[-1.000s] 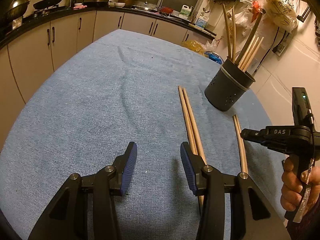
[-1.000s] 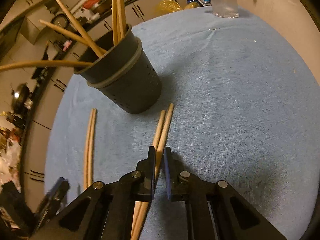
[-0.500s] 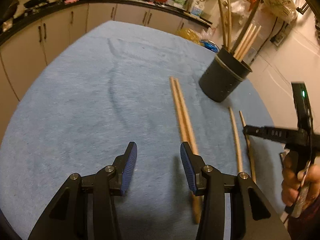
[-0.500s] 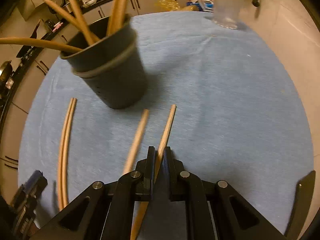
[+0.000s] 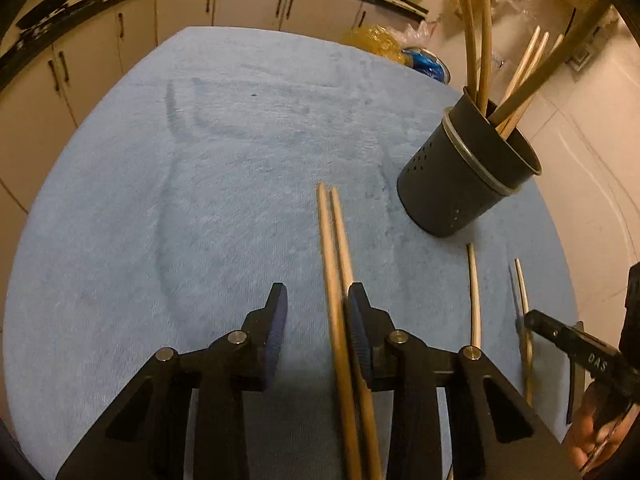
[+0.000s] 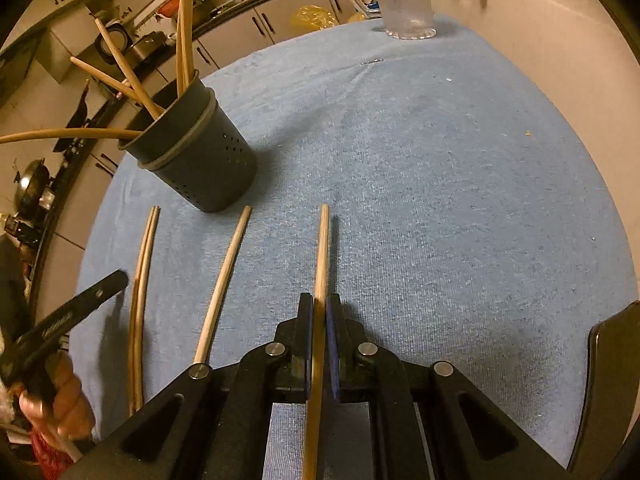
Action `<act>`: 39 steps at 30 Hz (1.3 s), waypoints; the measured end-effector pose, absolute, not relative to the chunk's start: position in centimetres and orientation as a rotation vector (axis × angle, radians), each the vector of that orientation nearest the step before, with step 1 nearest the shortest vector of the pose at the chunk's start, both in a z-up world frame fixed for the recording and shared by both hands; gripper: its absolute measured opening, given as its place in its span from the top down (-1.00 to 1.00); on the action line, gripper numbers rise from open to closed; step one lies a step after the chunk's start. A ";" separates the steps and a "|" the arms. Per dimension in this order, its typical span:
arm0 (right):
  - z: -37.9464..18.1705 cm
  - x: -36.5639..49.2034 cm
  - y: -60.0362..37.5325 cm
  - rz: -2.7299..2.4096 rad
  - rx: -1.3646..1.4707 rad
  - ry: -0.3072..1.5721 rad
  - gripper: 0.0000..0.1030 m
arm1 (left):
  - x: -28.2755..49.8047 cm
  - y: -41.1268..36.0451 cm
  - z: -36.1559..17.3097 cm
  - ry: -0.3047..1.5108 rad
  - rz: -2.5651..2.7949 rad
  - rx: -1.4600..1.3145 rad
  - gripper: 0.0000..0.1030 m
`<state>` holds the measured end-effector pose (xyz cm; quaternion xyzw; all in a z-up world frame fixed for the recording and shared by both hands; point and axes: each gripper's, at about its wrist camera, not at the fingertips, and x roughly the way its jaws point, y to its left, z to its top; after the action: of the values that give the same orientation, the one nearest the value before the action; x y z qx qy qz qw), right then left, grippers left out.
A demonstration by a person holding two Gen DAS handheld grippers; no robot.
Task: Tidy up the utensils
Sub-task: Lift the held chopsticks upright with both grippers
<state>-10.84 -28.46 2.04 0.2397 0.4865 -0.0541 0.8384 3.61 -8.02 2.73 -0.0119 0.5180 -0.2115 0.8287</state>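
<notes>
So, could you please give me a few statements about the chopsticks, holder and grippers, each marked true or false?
1. The right gripper is shut on one chopstick. True.
2. The holder lies tipped over and empty. False: it stands upright with chopsticks in it.
3. A pair of chopsticks lies between the left gripper's closing jaws. True.
4. The cloth is red. False: it is blue.

Tan chopsticks [image 5: 334, 264], dark grey perforated holder [image 5: 460, 176], plain blue cloth [image 5: 200, 200].
</notes>
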 end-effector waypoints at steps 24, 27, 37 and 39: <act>1.6 -8.5 -28.9 -0.120 0.469 1.059 0.85 | 3.9 -9.6 2.6 1.096 -0.401 0.084 0.88; 1.7 -8.2 -28.5 -0.121 0.438 1.067 0.85 | 3.4 -9.1 2.7 1.097 -0.406 0.065 0.88; 5.2 -10.7 -27.9 -0.066 0.460 0.921 0.87 | -0.8 -6.3 7.5 0.951 -0.458 -0.027 0.89; 6.8 -11.6 -27.5 -0.050 0.449 0.859 0.87 | -2.4 -5.5 9.4 0.894 -0.460 -0.034 0.88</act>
<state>-11.65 -27.53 6.77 0.2160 0.4128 -0.0240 0.8845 -2.39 -5.50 9.39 -0.0164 0.4283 -0.2205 0.8762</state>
